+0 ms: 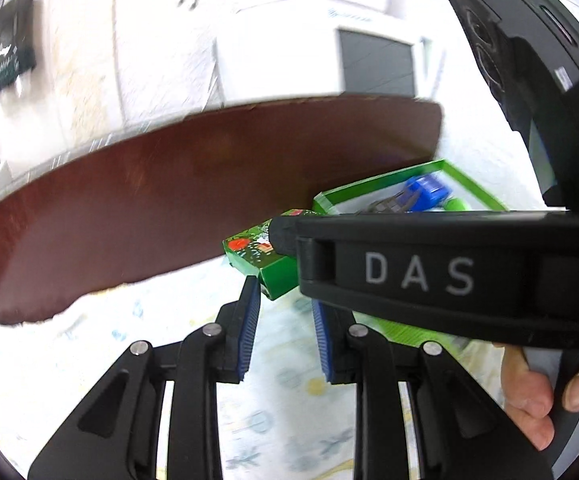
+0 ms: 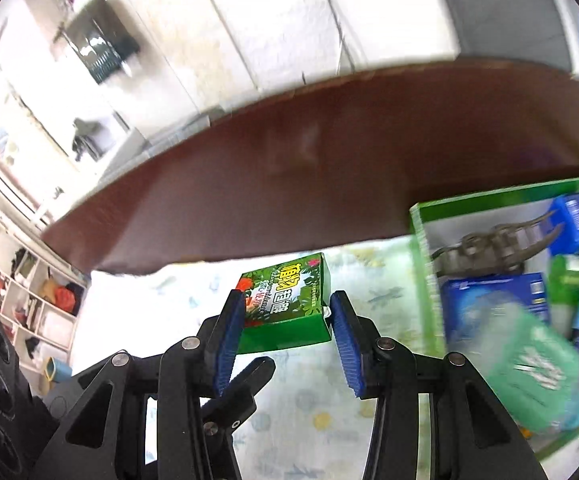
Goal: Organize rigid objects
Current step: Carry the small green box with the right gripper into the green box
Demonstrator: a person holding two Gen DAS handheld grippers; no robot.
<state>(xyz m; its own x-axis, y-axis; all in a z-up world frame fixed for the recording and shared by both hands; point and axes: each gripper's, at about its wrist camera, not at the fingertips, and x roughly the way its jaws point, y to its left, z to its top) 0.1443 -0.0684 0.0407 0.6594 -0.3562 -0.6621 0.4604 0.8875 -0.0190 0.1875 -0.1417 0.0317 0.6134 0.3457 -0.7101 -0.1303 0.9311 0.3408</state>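
A small green carton with leaf print (image 2: 285,304) sits between the blue pads of my right gripper (image 2: 287,316), which is shut on it just above the patterned cloth. The carton also shows in the left wrist view (image 1: 265,258), partly behind the right gripper's black body. My left gripper (image 1: 285,320) is open and empty, its fingertips (image 1: 251,304) just short of the carton. A green-rimmed tray (image 2: 419,216) at right holds a blue box (image 2: 493,308), a dinosaur toy (image 2: 485,250), a mint green pack (image 2: 537,372) and other items.
A brown board (image 2: 309,176) runs behind the cloth (image 2: 321,412). The tray (image 1: 373,186) lies right of the carton. White cabinets stand beyond, and open shelving (image 2: 29,296) is at far left. The hand holding the right gripper (image 1: 529,392) is at lower right.
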